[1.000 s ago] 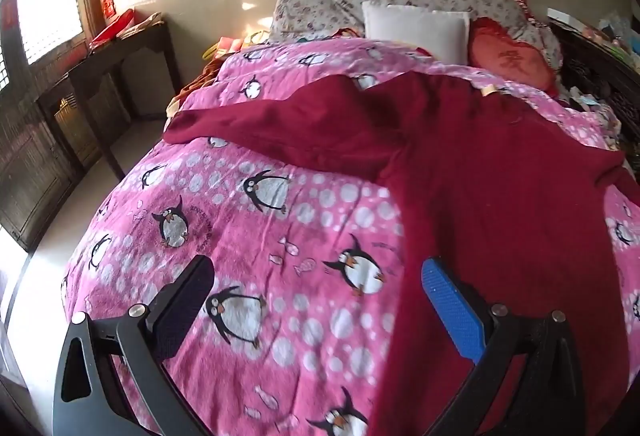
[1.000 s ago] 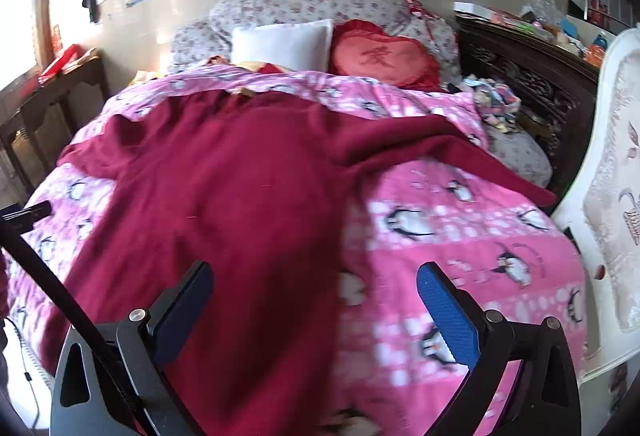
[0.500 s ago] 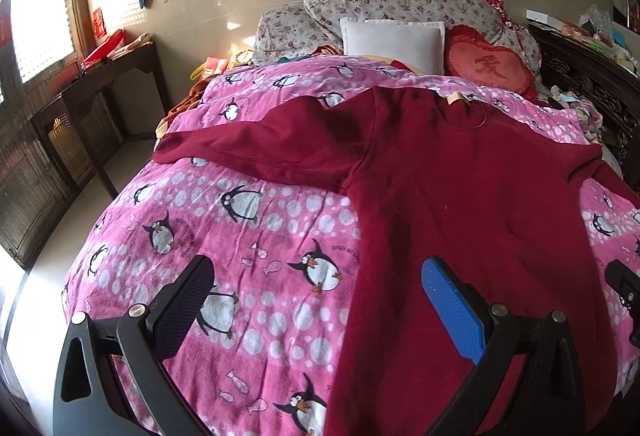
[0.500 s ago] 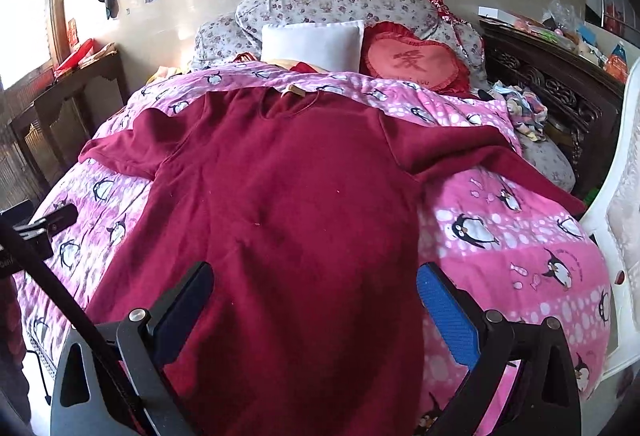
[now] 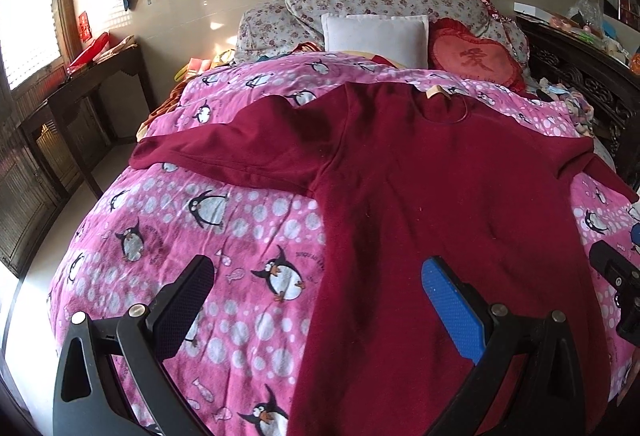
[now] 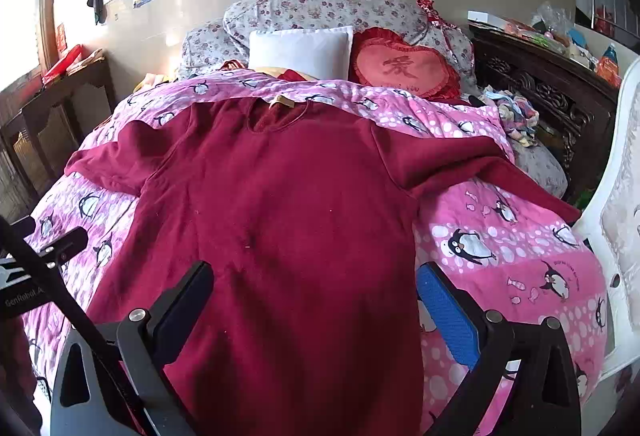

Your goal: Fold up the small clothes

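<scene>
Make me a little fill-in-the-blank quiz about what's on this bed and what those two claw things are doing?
The dark red top lies spread flat on a pink quilt printed with ____.
Both the left gripper and the right gripper are ____, holding nothing.
The red cushion is shaped like a ____.
Left of that cushion stands a plain ____ pillow.

Missing words: penguins; open; heart; white

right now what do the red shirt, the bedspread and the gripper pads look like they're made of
Red shirt: soft knit, perhaps fleece; matte, slightly fuzzy, flecked with lint.
Bedspread: printed woven cloth, likely cotton or polyester; flat, finely creased, penguin pattern.
Gripper pads: probably rubber or textured plastic; a fine grid of bumps shows on the blue one.
</scene>
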